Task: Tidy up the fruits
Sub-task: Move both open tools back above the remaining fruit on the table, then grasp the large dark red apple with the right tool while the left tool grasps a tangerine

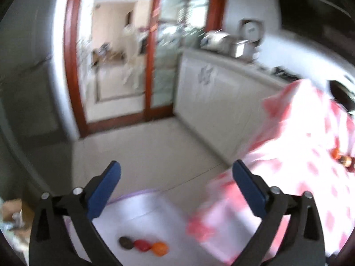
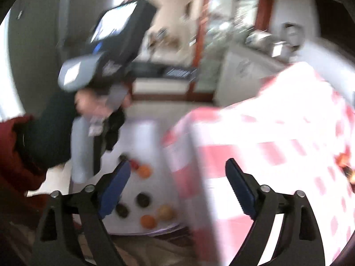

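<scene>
Daylit interior, bright; checked cloth (image 1: 310, 155) overexposed to glare. Heavy motion blur throughout both views. Fisheye bending with dark vignette at edges. Only the near fingers (image 2: 239, 188) fairly sharp.
</scene>
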Demonstrator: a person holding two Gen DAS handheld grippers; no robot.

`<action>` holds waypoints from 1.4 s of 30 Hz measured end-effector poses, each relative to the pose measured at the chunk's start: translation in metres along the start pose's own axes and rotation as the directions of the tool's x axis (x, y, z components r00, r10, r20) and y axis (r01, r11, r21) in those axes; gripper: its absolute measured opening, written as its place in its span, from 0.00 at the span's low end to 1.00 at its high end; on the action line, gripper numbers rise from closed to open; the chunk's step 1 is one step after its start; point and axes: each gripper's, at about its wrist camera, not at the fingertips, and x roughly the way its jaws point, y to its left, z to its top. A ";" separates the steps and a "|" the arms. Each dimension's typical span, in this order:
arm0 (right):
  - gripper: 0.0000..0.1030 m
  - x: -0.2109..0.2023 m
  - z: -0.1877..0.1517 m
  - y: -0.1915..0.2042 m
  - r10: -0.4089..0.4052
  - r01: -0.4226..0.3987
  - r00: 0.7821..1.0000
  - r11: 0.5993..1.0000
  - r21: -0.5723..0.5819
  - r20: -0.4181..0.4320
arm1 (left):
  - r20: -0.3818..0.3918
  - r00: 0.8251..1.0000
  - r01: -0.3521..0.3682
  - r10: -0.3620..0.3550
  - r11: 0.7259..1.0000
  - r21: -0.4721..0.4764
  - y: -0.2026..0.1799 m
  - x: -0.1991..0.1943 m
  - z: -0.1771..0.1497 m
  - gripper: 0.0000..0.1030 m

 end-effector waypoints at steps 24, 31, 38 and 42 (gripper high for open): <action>0.84 -0.097 -0.189 -0.437 -0.577 0.622 0.739 0.387 0.681 -0.347 | -0.338 0.816 0.542 -0.469 0.824 0.163 -0.487 0.103 -0.050 0.99; 0.84 -0.065 -0.193 -0.494 -0.499 0.584 0.781 0.370 0.722 -0.376 | -0.387 0.736 0.551 -0.555 0.824 -0.133 -0.458 0.144 -0.043 0.98; 0.84 -0.022 -0.174 -0.543 -0.469 0.627 0.765 0.387 0.676 -0.442 | -0.338 0.730 0.525 -0.594 0.804 -0.278 -0.433 0.157 -0.041 0.98; 0.84 0.005 -0.163 -0.563 -0.454 0.661 0.745 0.404 0.632 -0.489 | -0.331 0.736 0.518 -0.591 0.806 -0.286 -0.430 0.157 -0.040 0.98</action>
